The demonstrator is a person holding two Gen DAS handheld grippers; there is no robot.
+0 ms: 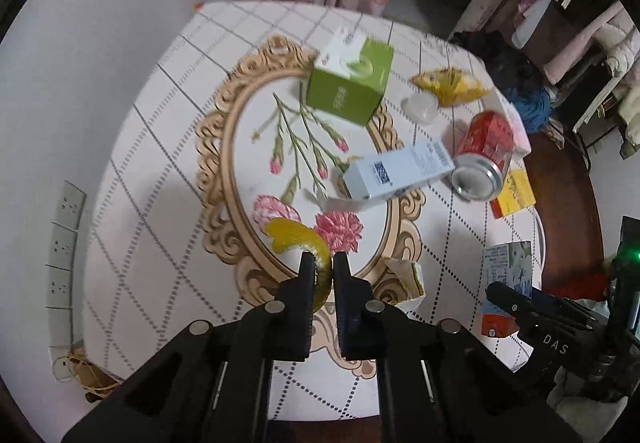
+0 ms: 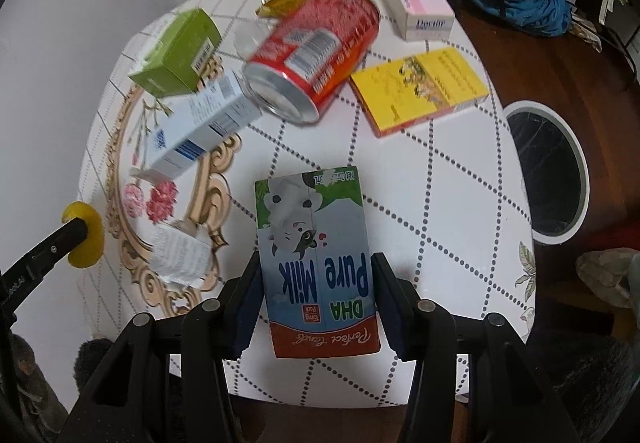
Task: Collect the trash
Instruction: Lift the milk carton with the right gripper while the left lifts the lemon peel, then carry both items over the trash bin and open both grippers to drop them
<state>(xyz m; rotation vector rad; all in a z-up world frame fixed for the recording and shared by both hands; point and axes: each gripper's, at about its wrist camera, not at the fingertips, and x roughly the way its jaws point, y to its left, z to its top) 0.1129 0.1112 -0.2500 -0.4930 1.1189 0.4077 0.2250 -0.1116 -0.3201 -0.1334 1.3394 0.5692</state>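
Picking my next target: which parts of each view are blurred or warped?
Left wrist: tissue box and yellow wrapper motion-smeared, table edge bowed by fisheye. Right wrist: red can blurred, milk carton sharp.

Both wrist views looked steeply down, close over the table's (image 1: 132, 211) near edge, sharing its cluttered middle.

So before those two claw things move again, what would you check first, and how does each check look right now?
1. Left gripper holds the yellow peel: ok.
2. Right gripper closed on the milk carton: cannot tell; the fingers flank it.
3. Carton lifted off the table: cannot tell.
4. Bin open, right of the table: ok.
5. Red can apart from the carton: ok.
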